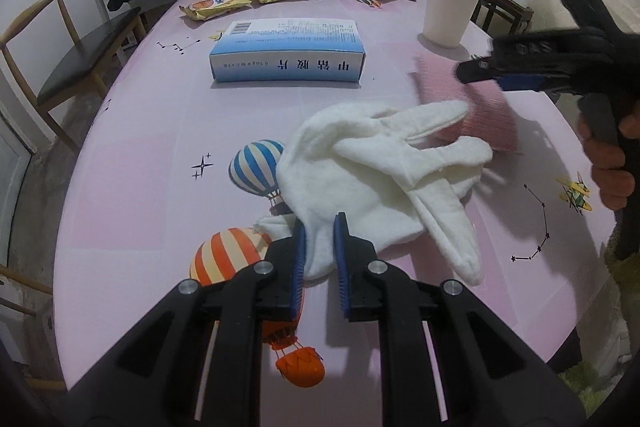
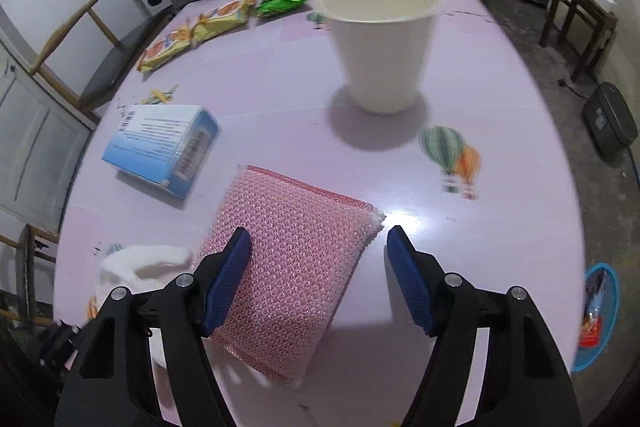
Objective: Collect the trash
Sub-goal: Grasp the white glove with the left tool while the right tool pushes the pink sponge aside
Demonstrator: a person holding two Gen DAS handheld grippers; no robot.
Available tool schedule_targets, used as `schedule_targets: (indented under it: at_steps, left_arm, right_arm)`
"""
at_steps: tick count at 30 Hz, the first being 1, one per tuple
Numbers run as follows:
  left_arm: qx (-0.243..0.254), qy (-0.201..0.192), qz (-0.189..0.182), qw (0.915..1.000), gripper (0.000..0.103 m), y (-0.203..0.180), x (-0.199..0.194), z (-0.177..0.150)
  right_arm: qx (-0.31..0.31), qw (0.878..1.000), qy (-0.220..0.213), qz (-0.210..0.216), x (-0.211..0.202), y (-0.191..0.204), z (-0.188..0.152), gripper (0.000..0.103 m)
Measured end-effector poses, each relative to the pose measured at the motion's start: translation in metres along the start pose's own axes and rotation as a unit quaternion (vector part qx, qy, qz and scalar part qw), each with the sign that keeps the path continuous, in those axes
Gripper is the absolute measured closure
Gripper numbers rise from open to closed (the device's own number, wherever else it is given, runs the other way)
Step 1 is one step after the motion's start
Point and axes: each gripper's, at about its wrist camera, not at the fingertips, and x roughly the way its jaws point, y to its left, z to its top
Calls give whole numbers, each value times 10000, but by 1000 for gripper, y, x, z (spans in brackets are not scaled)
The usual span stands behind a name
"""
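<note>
While your right gripper (image 2: 318,277) hangs with its jaws wide and nothing pinched, the pink mesh scouring sponge (image 2: 296,267) lies flat on the pink balloon-print table (image 2: 280,99), right under those jaws. Its long axis runs slantwise, from the near edge up toward the white paper cup (image 2: 380,43) on the far side. Only the left blue pad sits over it; the right pad stands clear beside the sponge's corner, so I judge you need to square the jaws across its width. Your left gripper (image 1: 320,255) is nearly closed on the cuff of the white fleece glove (image 1: 380,167) (its fingers reach to the sponge).
</note>
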Motion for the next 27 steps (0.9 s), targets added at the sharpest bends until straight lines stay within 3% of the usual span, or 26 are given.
schedule_targets:
  at_steps: [4,13,19,22,27]
  left_arm:
    - [-20,15,6,10000,91,-1,-1,-1]
    - [-22,21,5,10000,91,-1,-1,-1]
    - [11,39,29,10000,91,-6,-4,-5]
    - [-8,54,35,10000,91,-7,-4,-6]
    - [-19,90,68,9999,90,-9,-5,-6]
  right_arm:
    - [-16,9999,0,-104,-11,-24,-10,35]
    - [212,9981,292,505,-27,-59,-52,32]
    - [310,9977,287,538,-36,-62,-60,32]
    - [601,9952,105,759,-46,-67,-58,32]
    - [480,9952,25,851,-58,-54,-63,22]
